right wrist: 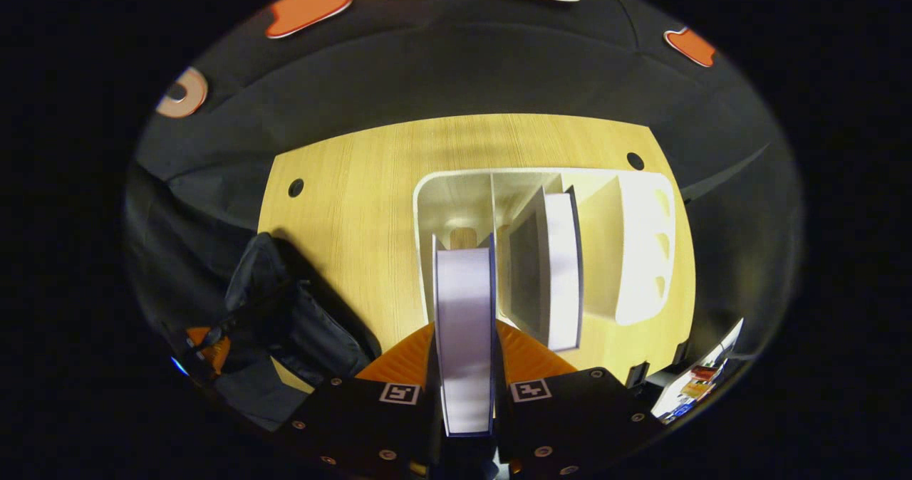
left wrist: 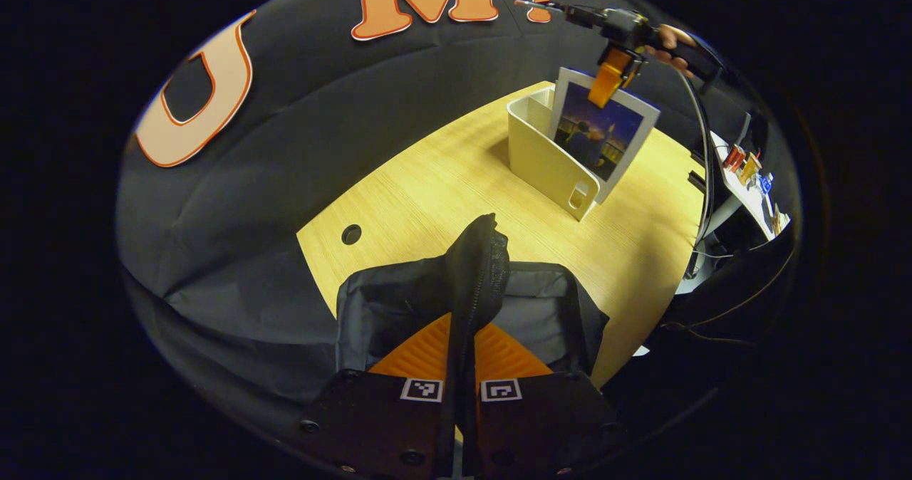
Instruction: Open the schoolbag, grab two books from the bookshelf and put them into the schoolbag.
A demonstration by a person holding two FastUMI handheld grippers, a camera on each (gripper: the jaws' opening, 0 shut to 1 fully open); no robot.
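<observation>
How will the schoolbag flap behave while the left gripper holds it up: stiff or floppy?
Likely floppy: the schoolbag fabric folds and bunches where the left gripper pinches its zipper edge. Probably light, since a thin pinch lifts it. It may sag shut if released, as the bag lies slumped on the table.

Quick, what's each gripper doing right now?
Left gripper: shut on the schoolbag, pinching its zipper edge.
Right gripper: shut on a book, over the bookshelf.

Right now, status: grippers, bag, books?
Left gripper shut on the bag's zipper edge. Right gripper shut on a book in the shelf. Second book shelved. Nothing in the way.
</observation>
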